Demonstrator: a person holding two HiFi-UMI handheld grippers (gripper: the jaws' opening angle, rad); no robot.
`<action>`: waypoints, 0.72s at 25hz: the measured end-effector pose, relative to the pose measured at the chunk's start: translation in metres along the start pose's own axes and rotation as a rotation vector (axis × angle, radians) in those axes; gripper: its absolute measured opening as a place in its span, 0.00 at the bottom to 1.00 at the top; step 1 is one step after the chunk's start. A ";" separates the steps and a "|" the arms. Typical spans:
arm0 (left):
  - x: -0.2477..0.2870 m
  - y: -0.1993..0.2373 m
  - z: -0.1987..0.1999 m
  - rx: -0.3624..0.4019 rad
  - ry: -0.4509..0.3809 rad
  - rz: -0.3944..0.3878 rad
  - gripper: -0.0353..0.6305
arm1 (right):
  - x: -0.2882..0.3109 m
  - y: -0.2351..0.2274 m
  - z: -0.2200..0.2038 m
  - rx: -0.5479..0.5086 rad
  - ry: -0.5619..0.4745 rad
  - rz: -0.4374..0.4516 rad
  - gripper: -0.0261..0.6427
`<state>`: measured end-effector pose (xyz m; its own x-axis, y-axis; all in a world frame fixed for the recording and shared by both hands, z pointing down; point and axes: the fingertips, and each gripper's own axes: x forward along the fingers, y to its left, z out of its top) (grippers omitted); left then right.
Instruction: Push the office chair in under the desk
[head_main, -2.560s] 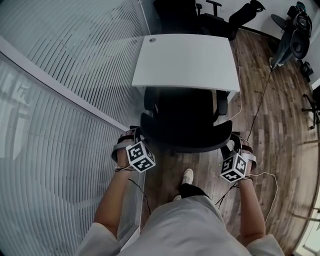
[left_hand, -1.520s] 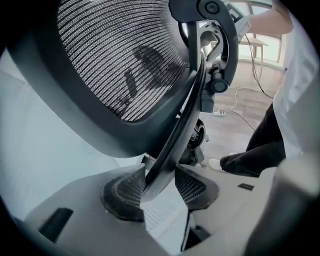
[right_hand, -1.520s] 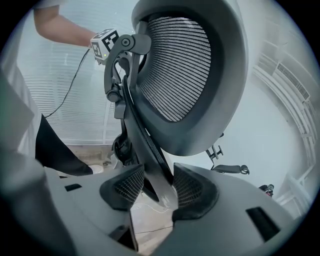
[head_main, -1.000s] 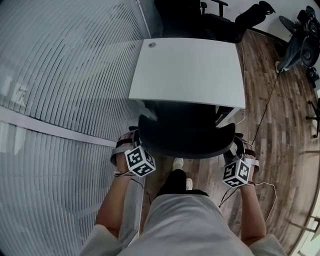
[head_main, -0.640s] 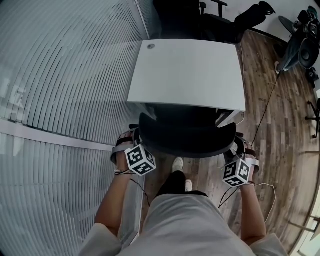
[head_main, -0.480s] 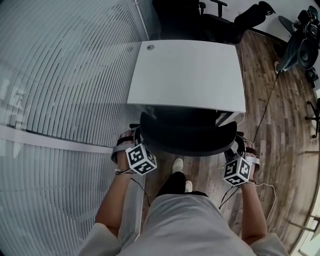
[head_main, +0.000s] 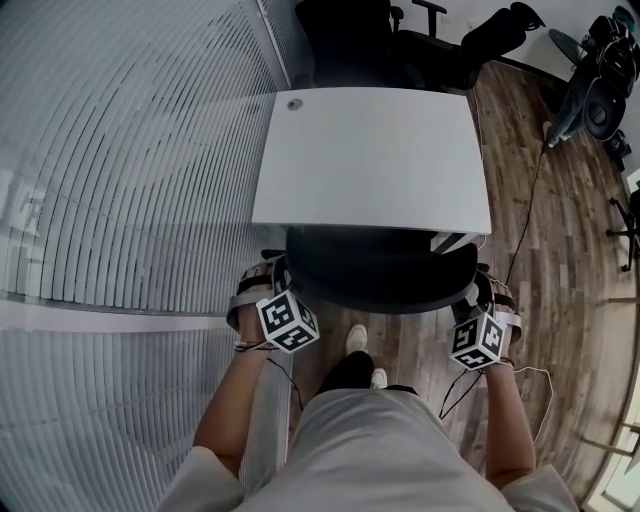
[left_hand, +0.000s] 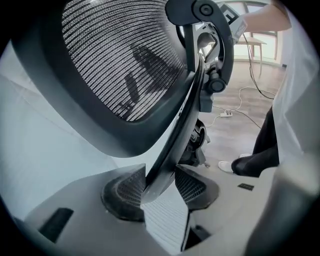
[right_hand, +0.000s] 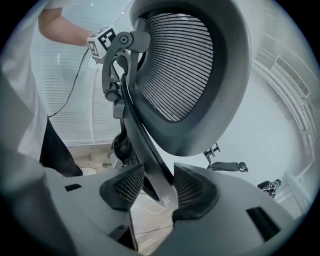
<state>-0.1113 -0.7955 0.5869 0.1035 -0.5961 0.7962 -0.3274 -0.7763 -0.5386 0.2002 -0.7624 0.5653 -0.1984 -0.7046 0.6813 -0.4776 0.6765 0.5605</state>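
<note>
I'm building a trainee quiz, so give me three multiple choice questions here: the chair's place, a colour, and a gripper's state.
1. Relative to the desk, the office chair is: A clear of it; B mostly under it; C on top of it.
2. The desk top is: A white; B black; C red.
3. The left gripper is: A open and empty; B shut on a cable; C shut on the backrest rim.
Answers: B, only its backrest shows past the desk edge; A, the top is plain white; C, the rim sits clamped between its pads.
</note>
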 end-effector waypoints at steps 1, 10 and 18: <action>0.001 0.002 0.001 0.001 -0.004 0.000 0.33 | 0.001 -0.001 0.000 0.002 0.002 -0.002 0.33; 0.019 0.022 0.012 0.017 -0.035 0.003 0.33 | 0.023 -0.022 0.001 0.015 0.040 -0.015 0.33; 0.027 0.033 0.020 0.027 -0.050 0.006 0.33 | 0.032 -0.035 0.001 0.025 0.052 -0.026 0.33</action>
<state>-0.1005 -0.8415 0.5853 0.1490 -0.6098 0.7784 -0.3032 -0.7775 -0.5510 0.2101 -0.8089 0.5670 -0.1413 -0.7090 0.6909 -0.5031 0.6525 0.5667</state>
